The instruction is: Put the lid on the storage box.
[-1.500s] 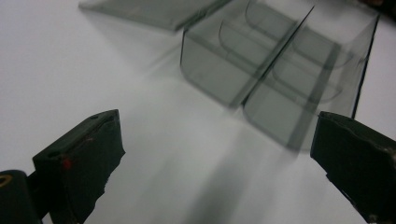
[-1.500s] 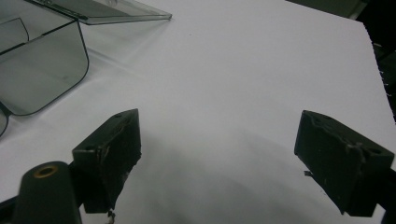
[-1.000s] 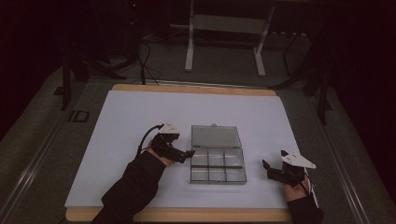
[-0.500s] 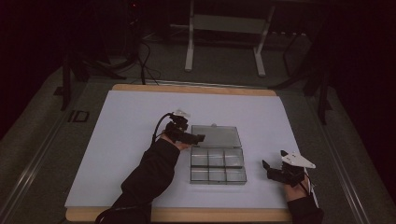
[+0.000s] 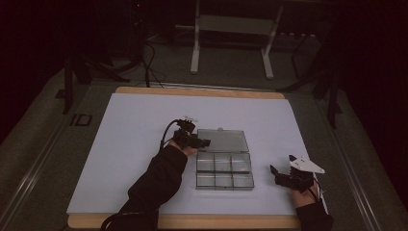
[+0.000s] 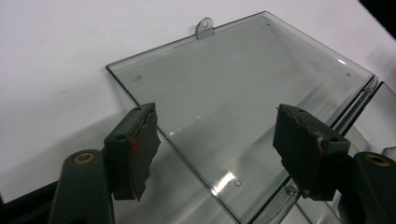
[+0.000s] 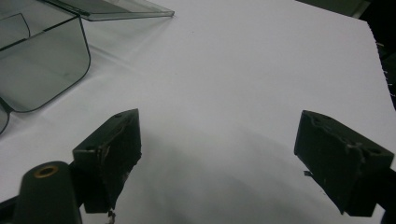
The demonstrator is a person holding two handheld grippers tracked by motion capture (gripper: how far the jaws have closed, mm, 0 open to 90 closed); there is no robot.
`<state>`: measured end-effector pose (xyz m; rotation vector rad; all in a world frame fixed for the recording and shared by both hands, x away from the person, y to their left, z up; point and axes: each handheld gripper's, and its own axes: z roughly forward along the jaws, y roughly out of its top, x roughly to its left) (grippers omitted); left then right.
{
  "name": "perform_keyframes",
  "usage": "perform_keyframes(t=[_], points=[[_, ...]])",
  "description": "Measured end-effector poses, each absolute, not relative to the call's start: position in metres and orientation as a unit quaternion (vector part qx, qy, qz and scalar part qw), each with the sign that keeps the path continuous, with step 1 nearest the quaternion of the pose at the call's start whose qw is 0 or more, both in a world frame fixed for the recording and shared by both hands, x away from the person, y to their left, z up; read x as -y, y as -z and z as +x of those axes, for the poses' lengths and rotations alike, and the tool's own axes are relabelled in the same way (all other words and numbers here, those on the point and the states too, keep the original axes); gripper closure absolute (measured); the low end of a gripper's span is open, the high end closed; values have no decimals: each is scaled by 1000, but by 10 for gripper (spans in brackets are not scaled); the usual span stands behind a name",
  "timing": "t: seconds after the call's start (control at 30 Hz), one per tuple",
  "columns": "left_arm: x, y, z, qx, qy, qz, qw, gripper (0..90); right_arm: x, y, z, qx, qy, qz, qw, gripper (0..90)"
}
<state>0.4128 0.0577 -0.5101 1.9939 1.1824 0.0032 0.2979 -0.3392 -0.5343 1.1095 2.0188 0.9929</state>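
Note:
A clear plastic compartment box (image 5: 224, 172) lies on the white sheet, its lid (image 5: 223, 140) swung open and lying flat behind it. My left gripper (image 5: 204, 142) is at the lid's left edge, pointing right. In the left gripper view its jaws (image 6: 233, 149) straddle the lid (image 6: 243, 84) near the hinge; they have just been closing, and the pads stand apart from the plastic. My right gripper (image 5: 274, 173) rests right of the box, open, with bare sheet between its fingers (image 7: 219, 158). A rounded corner of the box (image 7: 42, 60) shows at the upper left there.
The white sheet (image 5: 134, 125) covers a wooden table top (image 5: 192, 90). Metal stand legs (image 5: 195, 48) and cables sit on the dark floor behind the table. A small latch tab (image 6: 203, 27) sticks out from the lid's far edge.
My left hand has moved away from me, from beside the box's tray up to the lid's left edge, and its jaws have narrowed. The right gripper has stayed put.

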Motion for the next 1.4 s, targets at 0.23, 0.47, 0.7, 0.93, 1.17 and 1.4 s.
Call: perform_keyframes(t=[0.23, 0.47, 0.7, 0.93, 1.17, 1.4], points=[[-62, 519, 416, -478, 19, 779, 405, 321, 338, 534, 298, -766, -373, 419, 315, 145], [-68, 527, 418, -490, 51, 765, 415, 322, 339, 534, 298, -766, -373, 419, 314, 145], [-74, 531, 421, -480, 91, 752, 442, 394, 338, 535, 298, -767, -371, 418, 315, 145], [-77, 524, 417, -451, 78, 755, 470, 551, 339, 534, 298, -761, -371, 427, 318, 144], [-85, 518, 414, -429, 70, 754, 492, 679, 338, 529, 303, -760, -368, 442, 302, 138], [-89, 508, 408, -399, 50, 765, 503, 767, 333, 505, 308, -749, -396, 437, 301, 137]])
